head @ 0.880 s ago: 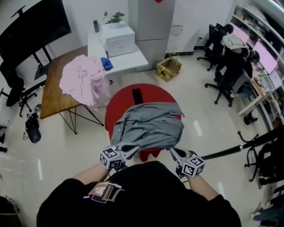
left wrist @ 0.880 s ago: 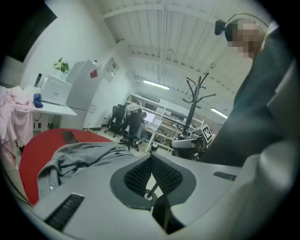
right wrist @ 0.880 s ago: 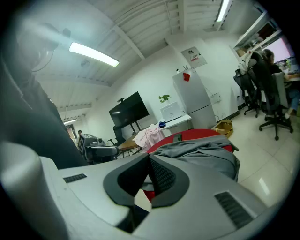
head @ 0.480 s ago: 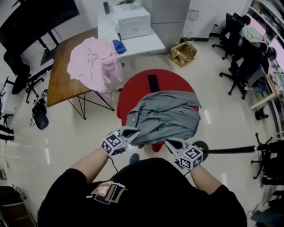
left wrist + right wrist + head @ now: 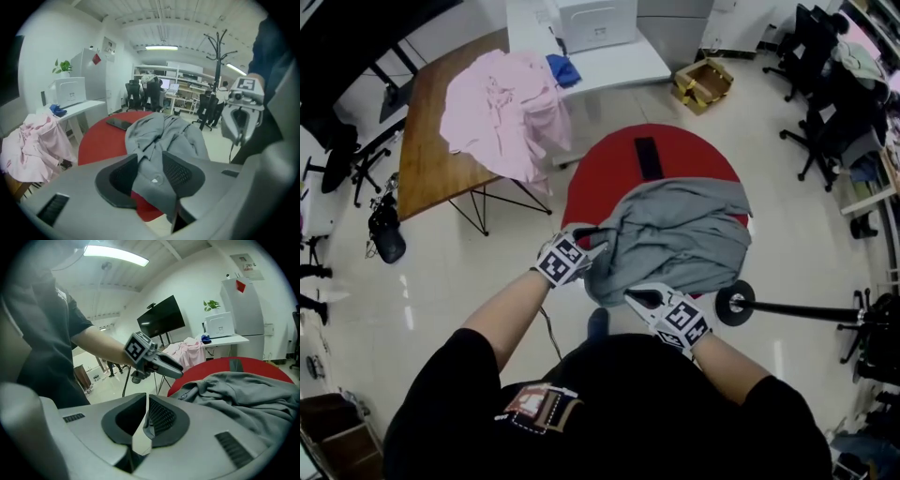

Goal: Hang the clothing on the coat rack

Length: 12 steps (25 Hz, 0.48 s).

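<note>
I am holding both bare forearms out in front of my chest, angling them inward so the two grippers are converging on the near edge of the gray shirt (image 5: pixel 680 234). The left gripper (image 5: pixel 596 247) is clamping a thick fold of the shirt between its pads. The right gripper (image 5: pixel 636 298) is pinching a thin edge of it, jaws nearly together. The shirt is lying bunched over the near side of the red round table (image 5: pixel 609 164). The coat rack (image 5: pixel 735 304) is standing just beside the right gripper.
</note>
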### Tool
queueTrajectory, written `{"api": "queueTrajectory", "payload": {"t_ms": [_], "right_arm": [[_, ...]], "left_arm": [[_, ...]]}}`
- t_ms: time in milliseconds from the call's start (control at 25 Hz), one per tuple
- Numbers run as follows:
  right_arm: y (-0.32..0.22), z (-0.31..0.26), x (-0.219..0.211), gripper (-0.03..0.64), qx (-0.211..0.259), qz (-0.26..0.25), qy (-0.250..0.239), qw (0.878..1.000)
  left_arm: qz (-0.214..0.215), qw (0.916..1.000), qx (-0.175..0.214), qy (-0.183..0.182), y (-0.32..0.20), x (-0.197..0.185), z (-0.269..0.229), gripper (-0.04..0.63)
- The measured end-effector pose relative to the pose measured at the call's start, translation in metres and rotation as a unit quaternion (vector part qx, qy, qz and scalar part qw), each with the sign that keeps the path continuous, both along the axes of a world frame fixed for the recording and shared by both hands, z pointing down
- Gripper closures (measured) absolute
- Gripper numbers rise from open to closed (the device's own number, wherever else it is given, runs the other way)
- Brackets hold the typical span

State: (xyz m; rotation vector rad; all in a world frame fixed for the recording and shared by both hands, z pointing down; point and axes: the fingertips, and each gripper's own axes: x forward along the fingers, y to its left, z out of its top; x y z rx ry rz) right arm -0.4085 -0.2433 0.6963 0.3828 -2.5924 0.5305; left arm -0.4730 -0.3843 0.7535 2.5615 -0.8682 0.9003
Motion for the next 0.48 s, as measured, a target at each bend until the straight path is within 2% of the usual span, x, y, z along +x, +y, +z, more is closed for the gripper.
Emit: {"api": "queueTrajectory", "payload": {"t_ms": [80, 240, 360, 400, 440, 480], "right_arm": [[0.000, 0.000, 0.000, 0.592, -0.014, 0.006, 0.005, 1.000], [-0.001, -0.001, 0.018, 0.592, -0.026, 0.035, 0.020, 0.999], [0.000, 0.005, 0.035, 0.592, -0.036, 0.054, 0.031, 0.997], [0.000, 0.006, 0.040, 0.592, -0.038, 0.060, 0.033, 0.997], [0.000, 0.008, 0.045, 0.592, -0.040, 0.066, 0.033, 0.996], [0.000, 0.008, 0.050, 0.592, -0.042, 0.069, 0.032, 0.996]], "left_arm": [[0.003, 0.9993, -0.013, -0.034, -0.016, 0.003, 0.024, 0.383], [0.011, 0.9936, -0.052, -0.100, -0.041, 0.011, 0.068, 0.374], [0.007, 0.9875, -0.107, -0.116, -0.042, 0.014, 0.092, 0.376], [0.011, 0.9855, -0.120, -0.119, -0.040, 0.016, 0.097, 0.405], [0.018, 0.9847, -0.126, -0.119, -0.038, 0.019, 0.097, 0.514], [0.026, 0.9852, -0.129, -0.109, -0.036, 0.025, 0.091, 0.588]]}}
